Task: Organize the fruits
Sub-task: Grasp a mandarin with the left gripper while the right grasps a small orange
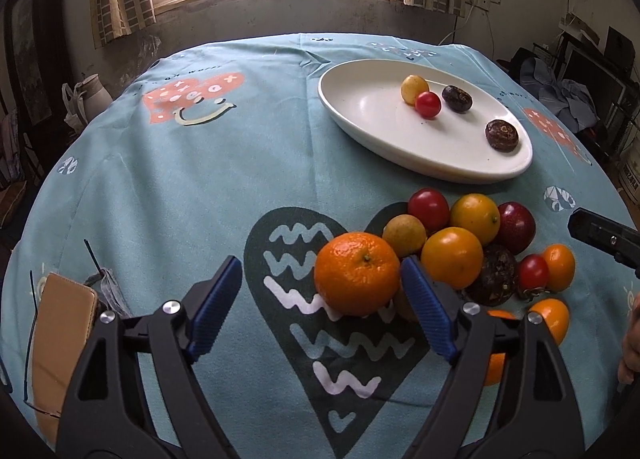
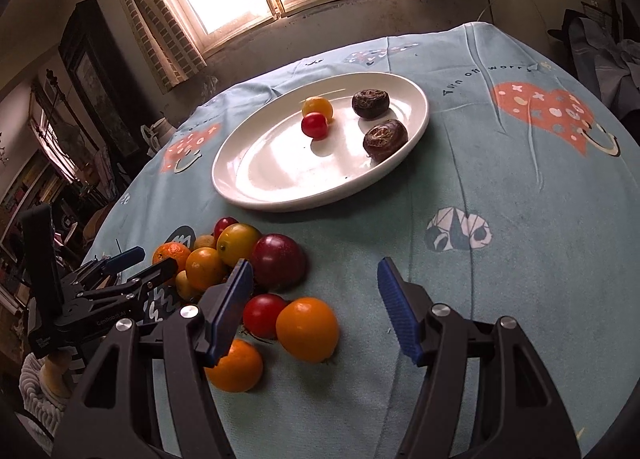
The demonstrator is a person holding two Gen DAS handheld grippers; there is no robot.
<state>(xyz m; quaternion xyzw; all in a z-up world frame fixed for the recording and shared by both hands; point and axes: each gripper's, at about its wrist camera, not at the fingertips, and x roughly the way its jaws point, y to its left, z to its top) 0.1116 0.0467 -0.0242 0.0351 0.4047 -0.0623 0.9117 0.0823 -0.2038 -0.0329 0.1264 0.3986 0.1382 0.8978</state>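
A white oval plate [image 1: 368, 115] [image 2: 272, 179] on the blue cloth holds a yellow fruit [image 1: 414, 88], a red tomato [image 1: 427, 104] and two dark wrinkled fruits [image 1: 501, 134] [image 2: 370, 102]. A pile of oranges, tomatoes and a purple plum [image 2: 279, 261] lies in front of it. My left gripper [image 1: 322, 295] is open, its right pad touching a big mandarin [image 1: 357, 273] that sits between the fingers. My right gripper [image 2: 316, 301] is open above an orange [image 2: 307, 329] at the pile's near edge. The left gripper also shows in the right wrist view [image 2: 132, 265].
A brown case [image 1: 60, 343] with glasses lies at the table's near left. The right gripper's tip [image 1: 600, 235] shows at the left view's right edge. A window and curtains stand behind the round table [image 1: 200, 179]; clutter surrounds it.
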